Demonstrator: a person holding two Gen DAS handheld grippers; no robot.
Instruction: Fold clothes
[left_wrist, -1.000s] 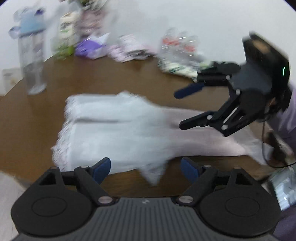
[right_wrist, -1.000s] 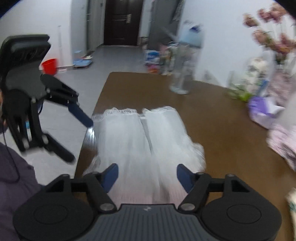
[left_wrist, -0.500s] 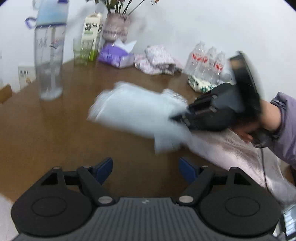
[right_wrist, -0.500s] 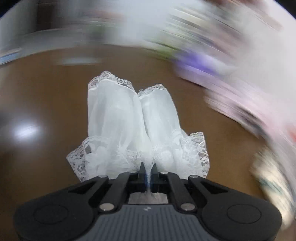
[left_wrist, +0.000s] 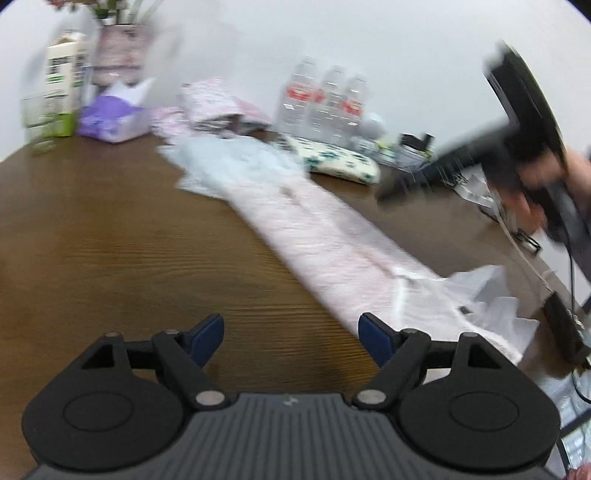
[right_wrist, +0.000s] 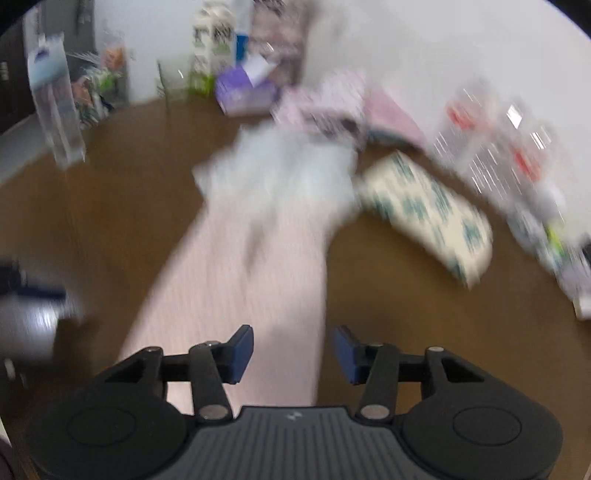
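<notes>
With the pink garment (left_wrist: 325, 236) stretched diagonally across the desk (left_wrist: 110, 240), its white lacy end (right_wrist: 280, 173) seemingly bunched at upper centre, the empty opening right claw (right_wrist: 293, 349) and wide left claw (left_wrist: 291, 338) risk an uneven fold.

garment (left_wrist: 325, 236): white lace end now flipped over to the far end, long pink part stretched flat | right gripper (right_wrist: 293, 350): no longer pinching the lace, jaws opening, nothing gripped, pulled back above the cloth
</notes>
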